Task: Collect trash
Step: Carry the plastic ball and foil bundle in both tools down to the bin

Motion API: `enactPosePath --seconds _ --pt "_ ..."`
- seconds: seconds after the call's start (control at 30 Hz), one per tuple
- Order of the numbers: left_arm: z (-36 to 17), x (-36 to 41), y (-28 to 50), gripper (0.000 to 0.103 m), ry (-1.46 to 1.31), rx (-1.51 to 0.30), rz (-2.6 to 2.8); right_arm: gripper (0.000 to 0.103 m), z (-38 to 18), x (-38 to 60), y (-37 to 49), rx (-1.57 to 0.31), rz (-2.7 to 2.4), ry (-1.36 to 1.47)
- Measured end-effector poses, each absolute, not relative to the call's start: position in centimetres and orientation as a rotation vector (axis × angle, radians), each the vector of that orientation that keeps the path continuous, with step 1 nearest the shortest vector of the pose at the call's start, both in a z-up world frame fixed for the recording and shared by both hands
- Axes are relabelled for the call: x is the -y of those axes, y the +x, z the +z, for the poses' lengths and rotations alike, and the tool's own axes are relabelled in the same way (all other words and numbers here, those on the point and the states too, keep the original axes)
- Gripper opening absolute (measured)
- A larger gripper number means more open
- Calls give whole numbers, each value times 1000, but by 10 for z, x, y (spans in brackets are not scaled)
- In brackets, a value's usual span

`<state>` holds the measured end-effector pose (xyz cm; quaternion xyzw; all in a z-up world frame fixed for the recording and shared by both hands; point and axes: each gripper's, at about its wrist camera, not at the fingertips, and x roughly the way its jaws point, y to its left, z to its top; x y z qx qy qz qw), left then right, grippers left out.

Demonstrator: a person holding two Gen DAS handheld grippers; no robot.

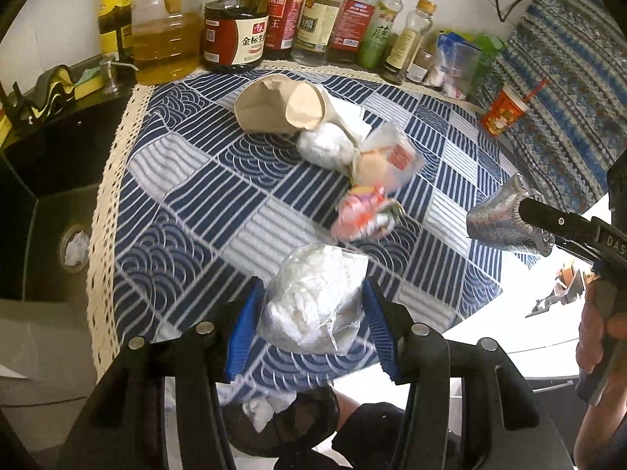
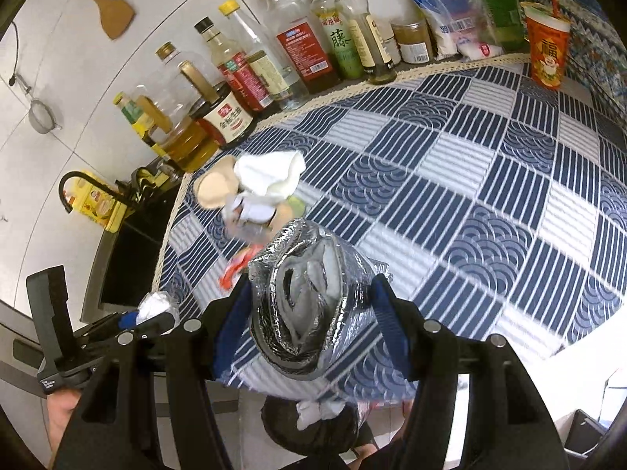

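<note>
My left gripper (image 1: pixel 311 301) is shut on a clear plastic bag of white tissue (image 1: pixel 313 297), held over the near edge of the blue patterned tablecloth (image 1: pixel 188 196). My right gripper (image 2: pixel 311 301) is shut on a crumpled silver foil wrapper (image 2: pixel 309 293); it also shows in the left wrist view (image 1: pixel 505 219) at the right. On the cloth lie a crushed brown paper cup (image 1: pixel 282 105), a white wad in plastic (image 1: pixel 327 145), a clear snack bag (image 1: pixel 388 160) and a pink wrapper (image 1: pixel 364 215). A black bin with white tissue (image 1: pixel 274 415) stands below the table edge.
Sauce and oil bottles (image 1: pixel 235 27) line the back of the table. A red paper cup with a straw (image 1: pixel 503 111) stands at the back right. A black sink (image 1: pixel 51 180) with a tissue wad in its drain is to the left.
</note>
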<state>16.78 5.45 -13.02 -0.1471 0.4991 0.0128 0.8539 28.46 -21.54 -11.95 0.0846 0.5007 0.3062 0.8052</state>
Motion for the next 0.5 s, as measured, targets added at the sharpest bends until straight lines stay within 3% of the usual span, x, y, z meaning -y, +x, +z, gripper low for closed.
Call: enactPosePath --seconds 0.5 --pt "-133 -37 80 50 -315 -1030 9 61 -122 205 182 -1061 724 139"
